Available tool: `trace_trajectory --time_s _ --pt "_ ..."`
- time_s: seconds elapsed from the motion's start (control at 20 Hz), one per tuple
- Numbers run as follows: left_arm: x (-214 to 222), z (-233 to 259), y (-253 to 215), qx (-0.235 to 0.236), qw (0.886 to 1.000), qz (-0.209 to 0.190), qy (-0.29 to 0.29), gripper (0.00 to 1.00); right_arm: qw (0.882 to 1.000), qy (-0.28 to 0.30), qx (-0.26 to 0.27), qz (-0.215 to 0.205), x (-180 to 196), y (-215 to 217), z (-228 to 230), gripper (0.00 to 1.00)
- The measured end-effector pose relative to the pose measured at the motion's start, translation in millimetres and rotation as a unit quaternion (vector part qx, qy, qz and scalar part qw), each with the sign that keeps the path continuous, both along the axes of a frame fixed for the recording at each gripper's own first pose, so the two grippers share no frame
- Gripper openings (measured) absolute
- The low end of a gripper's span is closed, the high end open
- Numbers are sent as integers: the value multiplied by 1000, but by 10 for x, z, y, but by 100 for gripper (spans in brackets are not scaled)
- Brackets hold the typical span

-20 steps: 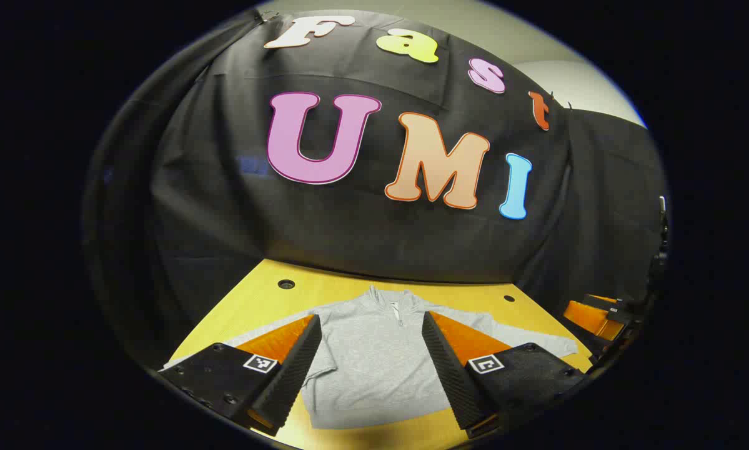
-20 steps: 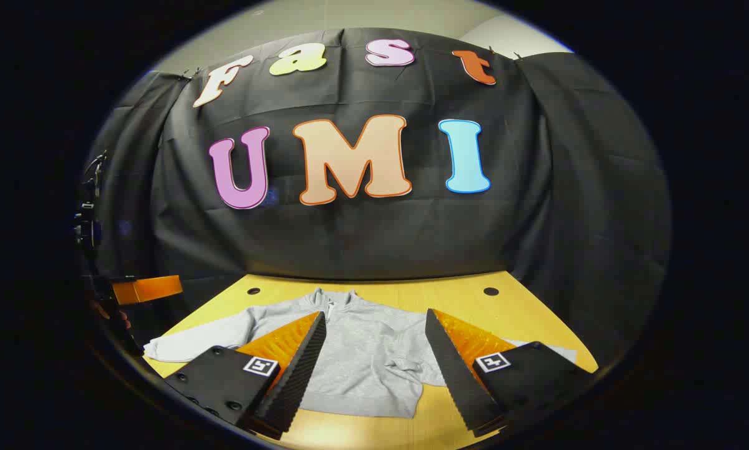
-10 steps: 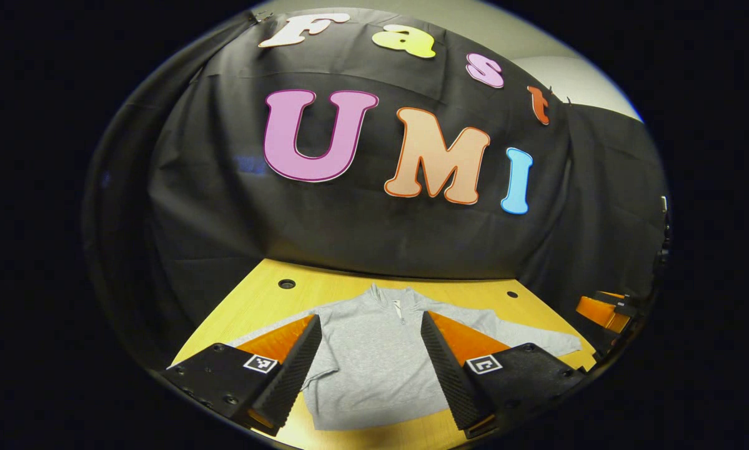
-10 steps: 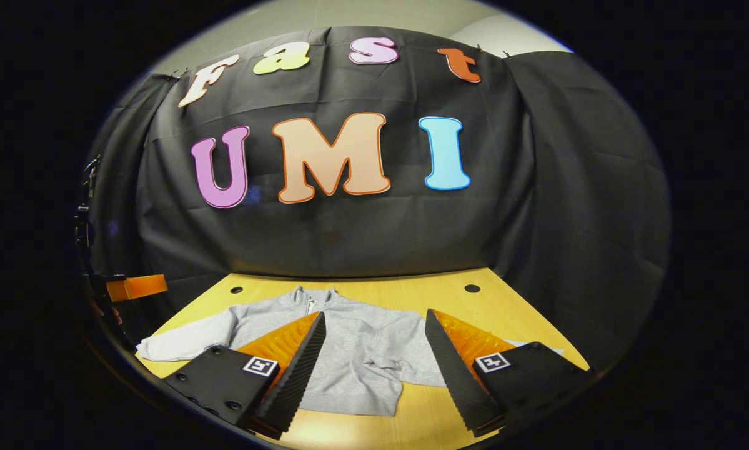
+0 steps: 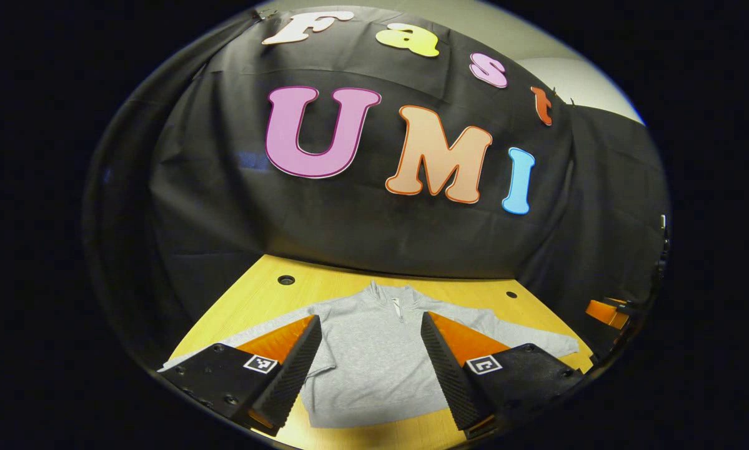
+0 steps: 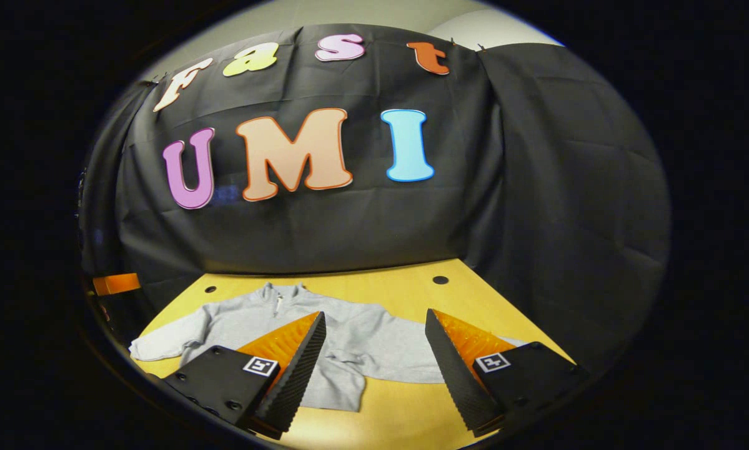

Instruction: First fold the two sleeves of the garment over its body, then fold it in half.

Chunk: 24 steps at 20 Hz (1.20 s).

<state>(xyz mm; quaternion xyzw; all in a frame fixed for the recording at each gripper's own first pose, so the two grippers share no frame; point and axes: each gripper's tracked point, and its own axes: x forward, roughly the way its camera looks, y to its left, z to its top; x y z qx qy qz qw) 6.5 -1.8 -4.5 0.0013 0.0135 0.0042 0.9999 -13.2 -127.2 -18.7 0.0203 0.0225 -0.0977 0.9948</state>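
Note:
A grey zip-neck sweatshirt (image 5: 374,356) lies flat on the yellow table (image 5: 255,300), collar at the far side and both sleeves spread outward. My left gripper (image 5: 370,317) hovers open above the near hem, its fingers framing the body. In the right gripper view the sweatshirt (image 6: 355,340) lies left of centre. Its right sleeve (image 6: 405,369) runs across the gap of my open right gripper (image 6: 375,314) and passes behind the right finger. Nothing is held between either pair of fingers. An orange part of the right gripper (image 5: 606,312) shows at the far right edge of the left gripper view.
Two round holes (image 5: 285,279) (image 5: 511,294) sit in the table near the back edge. Black cloth walls close off the back and sides. Bare table (image 6: 411,294) lies to the right of the garment. An orange part of the left gripper (image 6: 117,283) shows at the left edge.
The right gripper has swung to the right, so the sweatshirt has slid leftward in its view and the right sleeve now crosses its gap. The left gripper has barely moved.

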Motion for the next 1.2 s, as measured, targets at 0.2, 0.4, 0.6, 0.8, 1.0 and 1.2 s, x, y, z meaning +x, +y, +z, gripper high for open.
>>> trace_trajectory --time_s 0.2,0.4,0.6,0.8,1.0,1.2 --pt "11 15 -60 3 1000 -2 4 93 999 15 7 -50 -83 -698 -171 98" --pt "16 16 -121 1 1000 -3 6 93 994 36 18 -100 -89 -1362 -442 96" --pt "1 11 -156 -1 1000 0 9 93 991 70 24 -113 -29 -1843 -806 96" --pt "-11 2 -186 2 1000 2 12 93 985 114 69 -113 99 -2208 -1338 98" --pt "-28 -17 -225 -2 1000 4 16 93 975 156 74 -139 161 -2595 -1811 99" --pt "-19 -60 -243 2 1000 8 22 93 966 192 85 -154 171 -2836 -2119 96"
